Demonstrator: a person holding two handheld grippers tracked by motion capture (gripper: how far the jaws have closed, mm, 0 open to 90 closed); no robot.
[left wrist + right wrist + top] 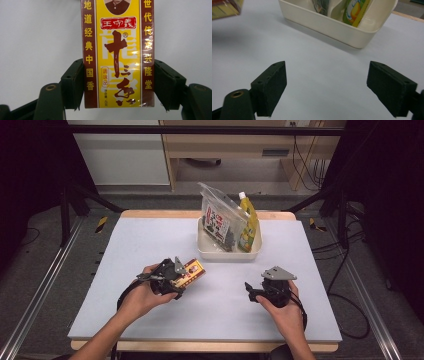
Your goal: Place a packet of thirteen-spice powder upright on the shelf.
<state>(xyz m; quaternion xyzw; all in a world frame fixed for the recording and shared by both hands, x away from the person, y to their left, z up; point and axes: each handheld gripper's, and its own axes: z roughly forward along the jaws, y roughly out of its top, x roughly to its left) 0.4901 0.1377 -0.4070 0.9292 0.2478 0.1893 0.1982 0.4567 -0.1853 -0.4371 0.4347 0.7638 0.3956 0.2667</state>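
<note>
A small yellow and brown box [192,272] is held in the left gripper [181,279], just above the grey table [125,270]. Seen from above, the box is at about 8 o'clock from the cream tub [227,254], well apart from it. In the left gripper view, the box [117,53] is squeezed on its two long brown sides by the black pads [72,83], near its bottom end. The rest of the box sticks out past the jaws.

The box looks like thin cardboard wrapped in shiny plastic film. It is probably light and stiff, so it can be carried with an easy squeeze. The shiny wrap may be slippery, and the thin walls could be dented if it is pressed too hard. The flat long sides are the best place to take hold, as is done now. A grip nearer the middle would keep it from tipping.

The right gripper [257,292] is held by the other hand at about 5 o'clock from the tub. Its jaws are spread wide and nothing is between them.

Inside the tub, a clear bag [220,217] and a yellow pouch [248,222] are standing up. There seems to be room left at the front.
</note>
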